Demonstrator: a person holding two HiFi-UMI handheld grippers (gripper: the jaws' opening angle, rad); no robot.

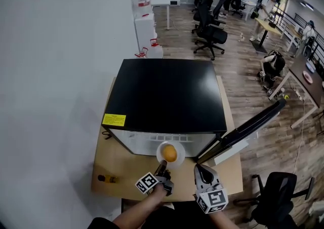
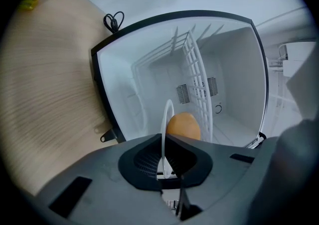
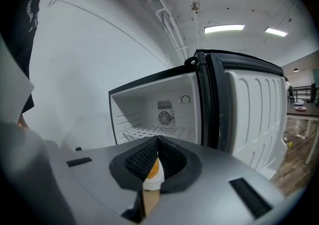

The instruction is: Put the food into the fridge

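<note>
A black mini fridge (image 1: 167,93) stands on a wooden table (image 1: 114,159) with its door (image 1: 248,127) swung open to the right. My left gripper (image 1: 163,165) is shut on the rim of a white plate (image 1: 161,150) that carries a round orange food item (image 1: 170,153), right in front of the fridge opening. In the left gripper view the plate (image 2: 163,119) stands edge-on between the jaws, with the orange food (image 2: 183,125) behind it and the white interior and wire shelf (image 2: 198,82) beyond. My right gripper (image 1: 201,168) hovers beside it, shut and empty, facing the open fridge (image 3: 159,114).
A small yellow-brown bottle (image 1: 108,178) lies on the table's left front. An office chair (image 1: 276,202) stands at the lower right on the wooden floor. A white water dispenser (image 1: 144,20) stands behind the fridge, with desks, chairs and people farther back.
</note>
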